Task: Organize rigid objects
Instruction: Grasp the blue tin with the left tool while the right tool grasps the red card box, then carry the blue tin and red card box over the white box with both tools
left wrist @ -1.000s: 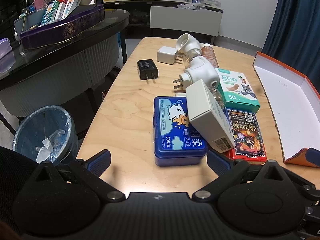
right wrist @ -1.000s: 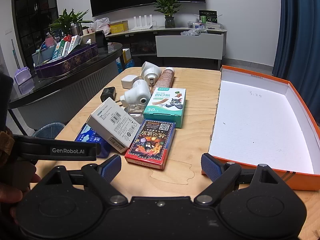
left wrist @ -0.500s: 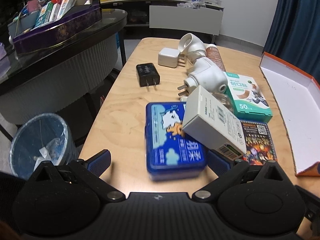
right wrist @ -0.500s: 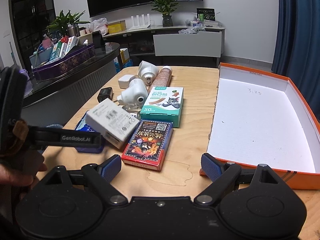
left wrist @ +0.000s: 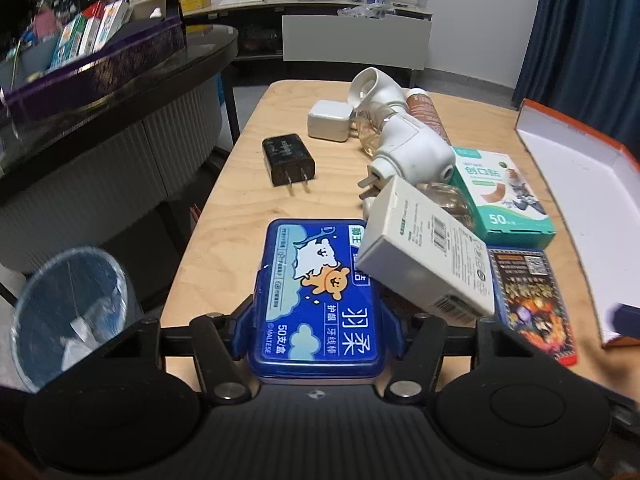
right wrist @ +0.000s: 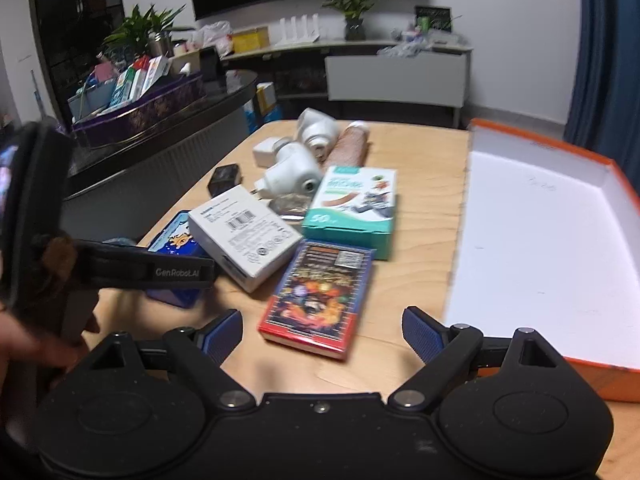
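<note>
A blue tin box [left wrist: 316, 292] lies at the near left of the wooden table [left wrist: 236, 216]. My left gripper [left wrist: 318, 332] has its jaws closing, and both pads press the tin's sides. A white carton [left wrist: 428, 256] leans on the tin's right edge. In the right wrist view the left gripper's finger [right wrist: 160, 272] covers part of the blue tin [right wrist: 176, 248]. My right gripper [right wrist: 322, 336] stands open just short of a red card pack [right wrist: 320, 296], nothing between its fingers. An open orange box [right wrist: 540, 240] with a white inside lies to the right.
Beyond lie a green plaster box [left wrist: 500, 200], white plug-in devices [left wrist: 412, 152], a black charger [left wrist: 286, 158], a white charger [left wrist: 330, 120] and a brown tube [left wrist: 424, 114]. A lined bin [left wrist: 68, 312] stands on the floor at left beside a dark counter [left wrist: 120, 92].
The left gripper slid forward around the blue tin and its jaws came in against the tin's sides. The right gripper moved closer to the red card pack.
</note>
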The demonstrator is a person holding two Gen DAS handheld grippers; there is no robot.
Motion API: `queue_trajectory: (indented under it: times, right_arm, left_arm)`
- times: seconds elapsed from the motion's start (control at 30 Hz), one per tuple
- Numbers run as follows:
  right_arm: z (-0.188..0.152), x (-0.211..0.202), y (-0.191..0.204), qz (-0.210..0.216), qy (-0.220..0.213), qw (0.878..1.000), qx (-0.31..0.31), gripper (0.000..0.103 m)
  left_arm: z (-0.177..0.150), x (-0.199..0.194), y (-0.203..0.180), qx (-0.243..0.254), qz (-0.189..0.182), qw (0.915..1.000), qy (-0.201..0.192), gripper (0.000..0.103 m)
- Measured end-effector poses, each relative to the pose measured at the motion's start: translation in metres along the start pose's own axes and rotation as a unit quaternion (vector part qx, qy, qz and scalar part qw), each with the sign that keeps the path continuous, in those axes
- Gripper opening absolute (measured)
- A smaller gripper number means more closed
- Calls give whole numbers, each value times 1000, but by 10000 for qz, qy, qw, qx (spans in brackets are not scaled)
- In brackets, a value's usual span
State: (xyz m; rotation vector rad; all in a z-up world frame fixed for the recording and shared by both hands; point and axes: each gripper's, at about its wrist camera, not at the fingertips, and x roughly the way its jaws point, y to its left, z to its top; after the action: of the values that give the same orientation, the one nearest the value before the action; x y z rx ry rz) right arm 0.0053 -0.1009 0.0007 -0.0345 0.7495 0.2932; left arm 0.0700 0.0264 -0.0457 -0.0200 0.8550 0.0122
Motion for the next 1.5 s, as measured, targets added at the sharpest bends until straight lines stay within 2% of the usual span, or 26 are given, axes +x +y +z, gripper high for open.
queue_trajectory:
  times: [0.13, 0.23, 0.3, 0.33, 0.43, 0.5, 0.6, 0.7, 0.9, 1.17, 1.4, 1.5]
  right_arm:
    - [8, 26, 8, -164, 190, 9996, -132, 102]
    - [12, 47, 8, -438, 399, 9981, -142, 100]
    - [13, 53, 5, -373, 381, 9985, -122, 93]
    - [14, 52, 5, -326, 355, 9987, -140, 80]
    - [16, 49, 4, -387, 353, 9985, -153, 71]
    - [14, 44, 0, -355, 338, 9988, -49, 71]
    - [14, 29, -4, -291, 162, 9994, -14, 71]
    - [17, 8, -5, -281, -190, 9994, -84, 71]
    - [30, -35, -21, -413, -785, 9961, 23, 71]
    - [51, -84, -84, -999, -1371, 9842, 498, 71]
    - [79, -117, -153, -1472, -1678, 9705, 912, 71]
    - [93, -130, -169, -1643, -1924, 9631, 918, 71]
  left_arm:
    - [-8, -13, 10, -181, -24, 9998, -52, 62]
    - [-11, -22, 18, -318, -39, 9994, -105, 62]
    - [-13, -27, 23, -420, -44, 9990, -124, 62]
    - [-13, -28, 24, -471, -42, 9988, -153, 62]
    - [-12, -33, 25, -589, -46, 9980, -231, 62]
    - [-11, -38, 24, -594, -49, 9978, -305, 62]
    - [-8, -47, 20, -555, -101, 9975, -416, 62]
    - [-6, -56, 11, -491, -171, 9971, -546, 62]
    - [5, -75, -20, -269, -434, 9957, -778, 62]
    - [42, -82, -86, 217, -1075, 9892, -972, 62]
    - [113, -81, -141, 436, -1656, 9791, -1094, 62]
    - [140, -85, -166, 645, -1697, 9749, -1292, 62]
